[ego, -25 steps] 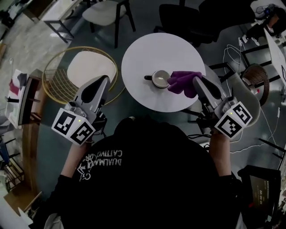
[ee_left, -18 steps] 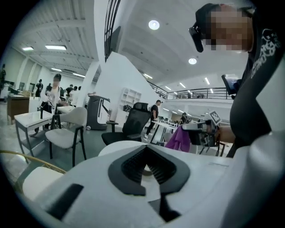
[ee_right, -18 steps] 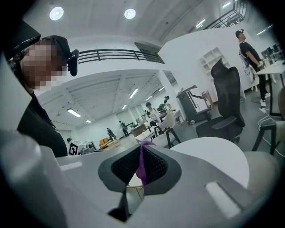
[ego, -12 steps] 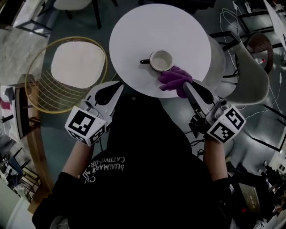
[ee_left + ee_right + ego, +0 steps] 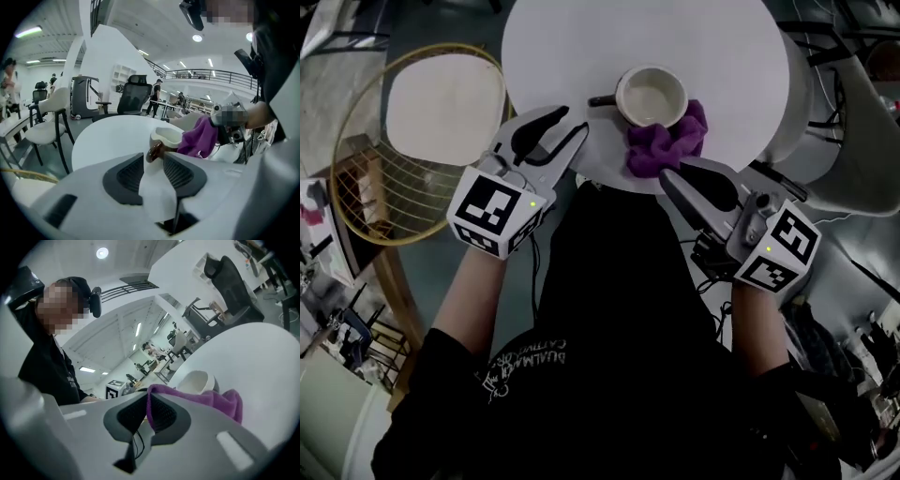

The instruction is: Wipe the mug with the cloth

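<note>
A cream mug (image 5: pixel 652 96) stands on the round white table (image 5: pixel 562 47), near its front edge, with its dark handle (image 5: pixel 600 100) pointing left. My left gripper (image 5: pixel 570 134) sits just short of that handle. Its jaws have just been opening and now stand open with nothing between them. In the left gripper view the handle (image 5: pixel 154 152) shows right beyond the tips of the left gripper (image 5: pixel 153 158). My right gripper (image 5: pixel 673 178) is shut on the purple cloth (image 5: pixel 666 141), which rests bunched against the mug's near side. In the right gripper view, the cloth (image 5: pixel 206 399) runs from the pinched jaws of the right gripper (image 5: pixel 147 401) to the mug (image 5: pixel 197 379).
A gold wire-frame chair (image 5: pixel 352 159) with a pale seat (image 5: pixel 441 98) stands left of the table. A white chair (image 5: pixel 853 84) stands to the right, with cables on the floor behind it. The person's dark torso is close to the table's near edge.
Both grippers have come down and in toward the table's near edge. The cloth now rests on the table against the mug. The left jaws went from shut to open.
</note>
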`<state>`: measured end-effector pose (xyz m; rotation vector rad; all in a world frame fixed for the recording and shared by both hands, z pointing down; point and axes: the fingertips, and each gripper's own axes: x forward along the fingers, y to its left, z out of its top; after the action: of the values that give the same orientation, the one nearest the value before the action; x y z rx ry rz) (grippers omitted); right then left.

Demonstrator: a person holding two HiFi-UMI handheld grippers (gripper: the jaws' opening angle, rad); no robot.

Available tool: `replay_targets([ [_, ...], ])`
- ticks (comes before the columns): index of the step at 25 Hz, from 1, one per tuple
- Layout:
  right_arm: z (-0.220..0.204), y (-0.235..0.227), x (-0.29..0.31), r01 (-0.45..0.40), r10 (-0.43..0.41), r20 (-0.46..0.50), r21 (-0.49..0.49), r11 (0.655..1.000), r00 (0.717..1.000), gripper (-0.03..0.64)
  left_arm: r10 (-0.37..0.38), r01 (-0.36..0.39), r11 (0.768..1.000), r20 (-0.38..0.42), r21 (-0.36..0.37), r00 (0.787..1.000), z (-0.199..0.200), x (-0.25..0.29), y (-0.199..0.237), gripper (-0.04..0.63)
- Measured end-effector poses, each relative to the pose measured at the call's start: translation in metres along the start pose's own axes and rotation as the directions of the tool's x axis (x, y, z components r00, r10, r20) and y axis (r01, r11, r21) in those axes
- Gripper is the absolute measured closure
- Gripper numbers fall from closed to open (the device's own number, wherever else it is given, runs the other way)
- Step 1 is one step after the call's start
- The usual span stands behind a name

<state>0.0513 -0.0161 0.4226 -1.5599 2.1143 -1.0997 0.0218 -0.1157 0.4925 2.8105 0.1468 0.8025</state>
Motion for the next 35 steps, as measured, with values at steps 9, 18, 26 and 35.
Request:
replay_targets([
  [9, -0.027, 0.002, 0.033, -0.005, 0.005, -0.032, 0.006, 1.000, 0.999, 0.597, -0.031, 0.037, 0.993, -0.059, 0.113, 0.998, 0.021, 0.031, -0.013, 0.466],
  [18, -0.027, -0.002, 0.082, -0.007, -0.002, 0.057, 0.143, 0.990, 0.998, 0.598, -0.047, 0.064, 0.983, -0.101, 0.174, 0.994, 0.004, 0.035, 0.007, 0.508],
  [26, -0.015, -0.004, 0.089, 0.018, -0.061, 0.167, 0.248, 0.969, 0.984, 0.601, -0.061, 0.083, 0.979, -0.121, 0.188, 0.991, 0.003, 0.039, 0.007, 0.522],
  [35, -0.015, -0.017, 0.089, 0.071, -0.119, 0.083, 0.441, 0.895, 0.989, 0.601, -0.027, 0.082, 0.968, -0.230, 0.237, 0.973, -0.001, 0.035, 0.000, 0.525],
])
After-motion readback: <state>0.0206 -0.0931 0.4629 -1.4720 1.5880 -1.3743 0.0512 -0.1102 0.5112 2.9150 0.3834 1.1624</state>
